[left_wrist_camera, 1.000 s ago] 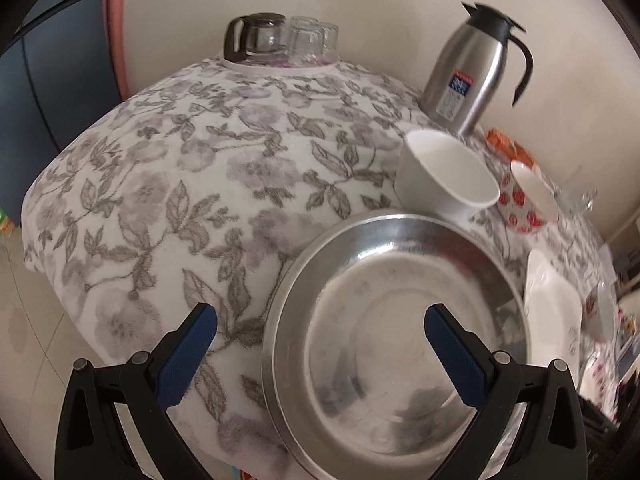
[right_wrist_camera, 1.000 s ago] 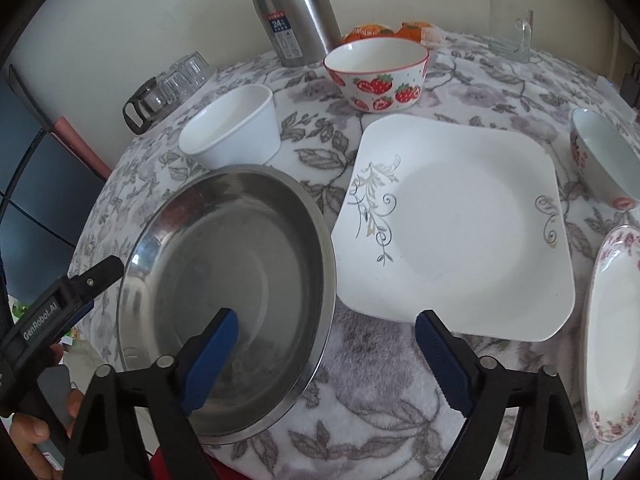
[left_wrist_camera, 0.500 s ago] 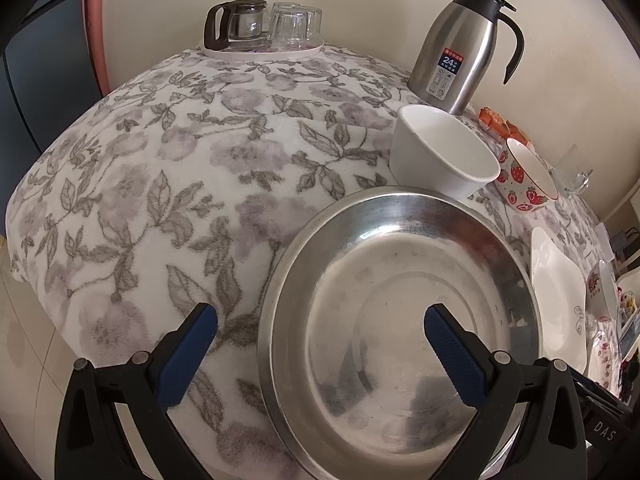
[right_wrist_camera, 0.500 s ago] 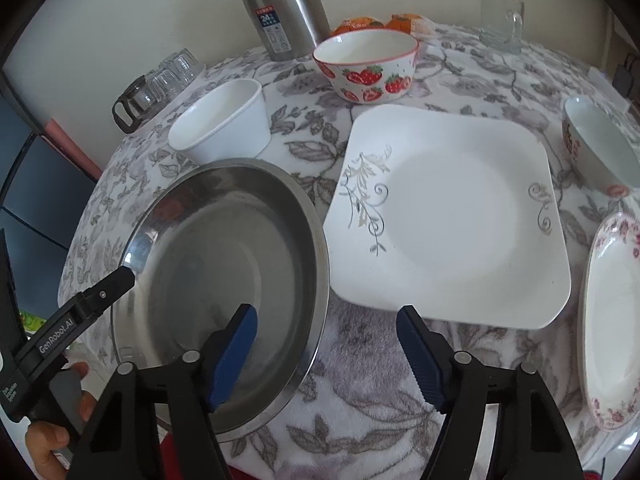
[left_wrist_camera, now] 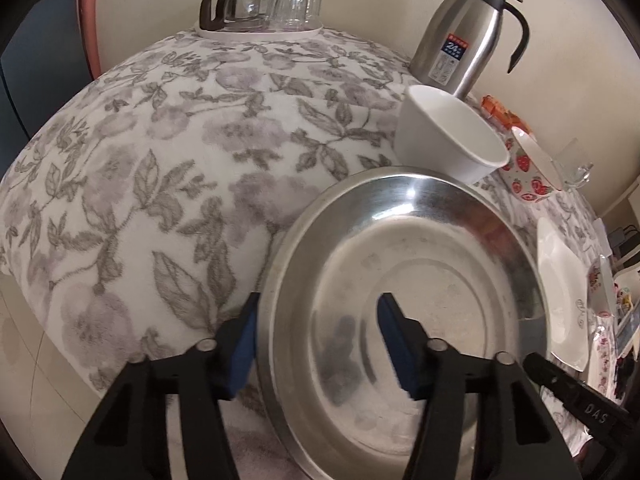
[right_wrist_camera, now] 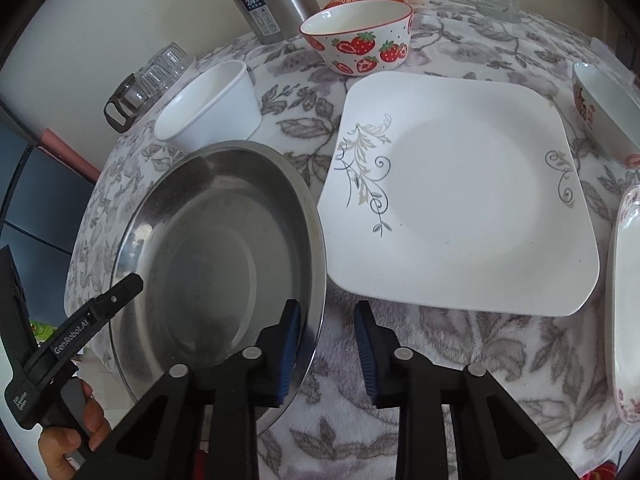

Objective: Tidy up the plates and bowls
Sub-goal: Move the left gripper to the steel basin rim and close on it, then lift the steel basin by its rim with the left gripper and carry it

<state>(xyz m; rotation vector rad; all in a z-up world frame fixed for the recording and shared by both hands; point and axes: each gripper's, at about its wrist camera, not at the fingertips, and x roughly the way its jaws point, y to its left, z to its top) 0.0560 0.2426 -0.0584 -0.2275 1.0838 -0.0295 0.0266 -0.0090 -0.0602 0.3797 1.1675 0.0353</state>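
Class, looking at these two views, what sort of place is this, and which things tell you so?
Probably a home dining table: a floral tablecloth, a thermal jug, and crockery such as the strawberry bowl and square plate.

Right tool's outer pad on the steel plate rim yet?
Apart. Right wrist view shows a strip of tablecloth between the right tool's outer pad and the steel plate's rim; the jaws straddle the rim, unclosed.

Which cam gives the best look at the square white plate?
Right wrist. The square white plate lies there whole and nearly face-on, with the grey vine print and all four corners visible. The left wrist view catches only a foreshortened sliver of it at the right edge, beyond the steel basin.
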